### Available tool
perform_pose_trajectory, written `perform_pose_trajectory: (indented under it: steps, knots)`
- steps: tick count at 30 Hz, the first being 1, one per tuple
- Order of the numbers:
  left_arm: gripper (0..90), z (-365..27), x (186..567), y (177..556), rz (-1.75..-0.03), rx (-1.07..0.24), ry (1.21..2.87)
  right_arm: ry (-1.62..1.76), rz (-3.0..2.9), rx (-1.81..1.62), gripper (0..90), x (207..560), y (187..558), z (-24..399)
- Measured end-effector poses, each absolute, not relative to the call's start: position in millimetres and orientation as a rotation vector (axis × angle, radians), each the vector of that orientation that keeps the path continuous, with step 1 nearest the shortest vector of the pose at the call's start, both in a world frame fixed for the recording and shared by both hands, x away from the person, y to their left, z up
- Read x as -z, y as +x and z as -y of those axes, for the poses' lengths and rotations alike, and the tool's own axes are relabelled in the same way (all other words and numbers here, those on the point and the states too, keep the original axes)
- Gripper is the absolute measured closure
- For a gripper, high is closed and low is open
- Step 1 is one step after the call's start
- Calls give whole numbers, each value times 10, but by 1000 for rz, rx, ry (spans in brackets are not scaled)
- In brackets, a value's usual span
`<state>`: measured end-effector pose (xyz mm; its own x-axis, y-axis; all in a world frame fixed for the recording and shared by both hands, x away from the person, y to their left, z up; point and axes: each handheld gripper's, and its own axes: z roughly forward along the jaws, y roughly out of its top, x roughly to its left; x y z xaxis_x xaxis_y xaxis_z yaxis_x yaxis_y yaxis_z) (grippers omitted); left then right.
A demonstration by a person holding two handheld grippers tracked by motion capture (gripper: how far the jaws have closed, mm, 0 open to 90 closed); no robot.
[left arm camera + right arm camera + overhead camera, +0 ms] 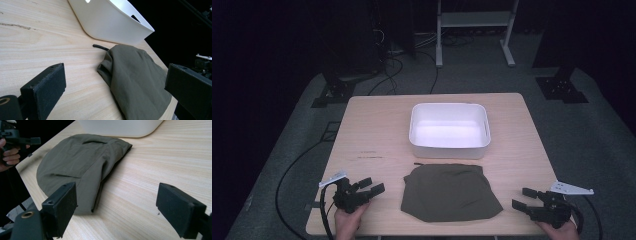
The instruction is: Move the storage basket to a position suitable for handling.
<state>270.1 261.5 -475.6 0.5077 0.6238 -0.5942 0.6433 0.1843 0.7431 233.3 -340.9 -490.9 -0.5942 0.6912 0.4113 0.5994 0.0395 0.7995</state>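
Note:
A folded olive-green cloth (450,192) lies flat near the front edge of the wooden table (372,125), with a thin dark cord poking out at its far left corner. The cloth (135,80) sits just right of my left gripper's jaws, and the same cloth (80,165) spreads ahead-left in the right gripper view. My left gripper (370,186) rests at the front left, open and empty. My right gripper (525,198) rests at the front right, open and empty. Both point inward at the cloth without touching it.
A white rectangular bin (450,131) with handle cut-outs stands just behind the cloth; its wall (112,22) rises close by. Bare wood (162,165) lies right of the cloth. Cables and stand legs (472,30) cross the dark floor beyond the table.

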Motion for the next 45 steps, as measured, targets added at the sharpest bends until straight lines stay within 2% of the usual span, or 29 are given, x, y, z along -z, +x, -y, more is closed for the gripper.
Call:
perform_pose_trajectory:
  steps: [15,30,32,45]
  knots:
    - [24,-2530,4773,2694,-1138,37,1511,1345,-2237,-1618,164,4871,2391,3266]
    - [24,-2346,4791,2703,-1115,106,1540,1335,-2318,-1609,164,4874,2505,3070]
    - [24,-2299,4809,2711,-1120,147,1527,1335,-2324,-1607,164,4874,2522,3050]
    - [18,-2152,4850,2711,-1129,172,1570,1368,-2349,-1605,164,4866,2584,2996]
